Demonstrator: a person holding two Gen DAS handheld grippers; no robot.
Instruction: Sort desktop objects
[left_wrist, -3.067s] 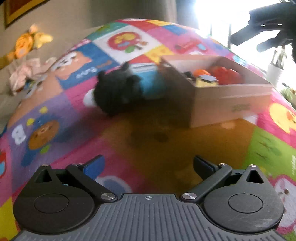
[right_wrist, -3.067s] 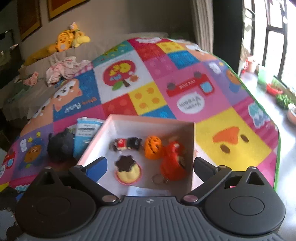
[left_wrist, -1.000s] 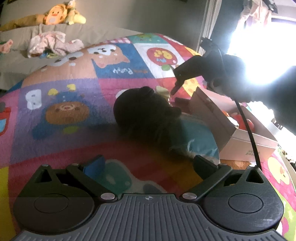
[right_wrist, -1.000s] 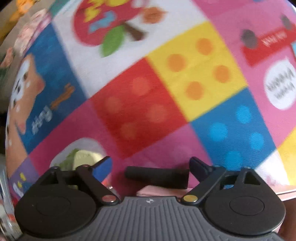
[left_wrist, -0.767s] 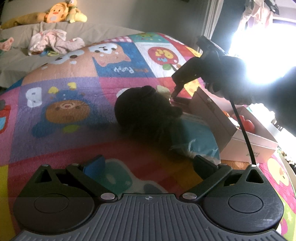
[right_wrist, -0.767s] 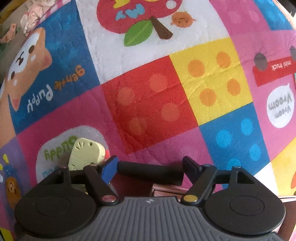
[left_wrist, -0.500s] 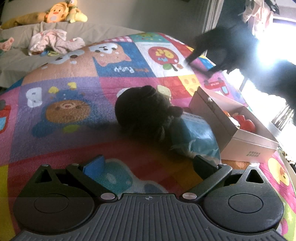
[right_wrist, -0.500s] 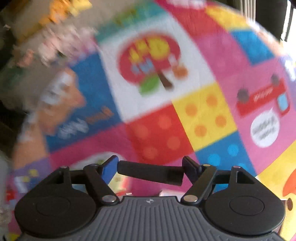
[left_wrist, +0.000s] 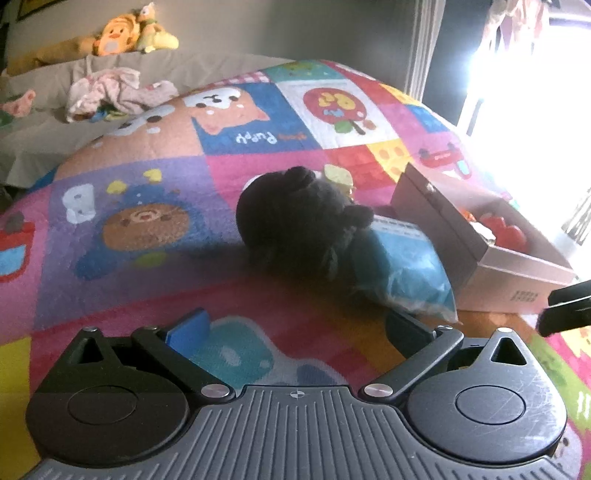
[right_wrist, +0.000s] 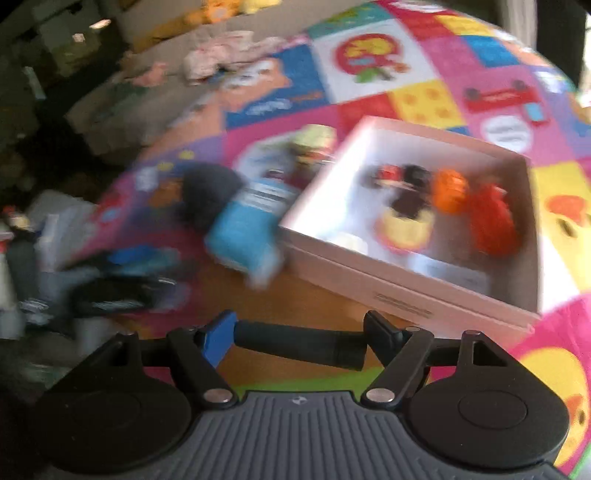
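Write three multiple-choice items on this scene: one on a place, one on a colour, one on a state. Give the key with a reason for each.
1. Where does the blue plastic packet lie?
A. inside the box
B. on the mat between the black plush toy and the pale pink cardboard box
C. on the grey sofa

2. What colour is the round toy beside the red toy in the box?
A. orange
B. green
C. white

3. What state is the right gripper in?
A. open and empty
B. shut on a black cylindrical stick
C. shut on the plush

Key: 1 B, the packet touches the plush on one side and the box wall on the other. 2 A, the orange toy sits left of the red one. 3 B, the stick spans the gap between both fingers, while the left gripper stands open.
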